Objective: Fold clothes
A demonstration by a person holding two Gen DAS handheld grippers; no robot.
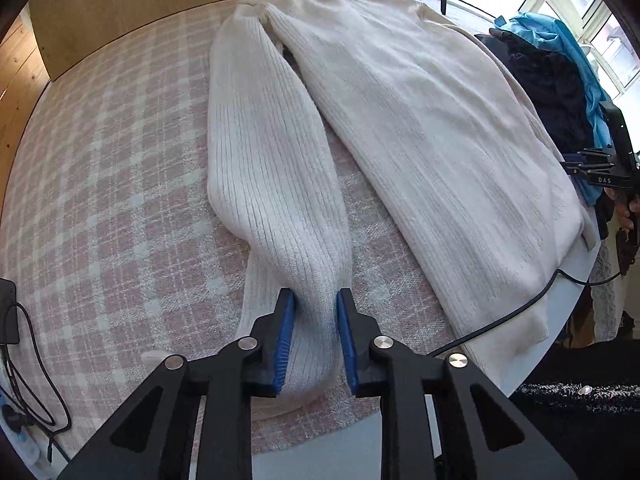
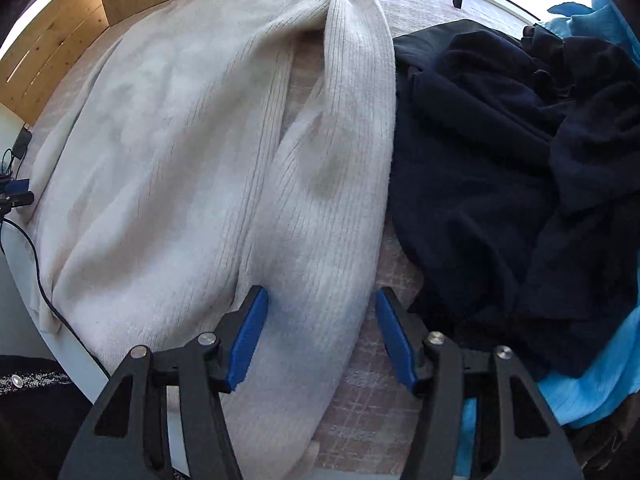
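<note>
A cream ribbed sweater lies flat on a pink checked cloth. Its one sleeve runs toward me in the left wrist view. My left gripper is shut on that sleeve's cuff end, the knit bunched between the blue pads. In the right wrist view the sweater's body lies at left and its other sleeve runs down the middle. My right gripper is open, its blue pads on either side of this sleeve's lower end, not pinching it.
A pile of dark navy clothes on light blue fabric lies right of the sweater. A black cable crosses the near table edge. A wooden panel stands at the back. More cables hang at the left.
</note>
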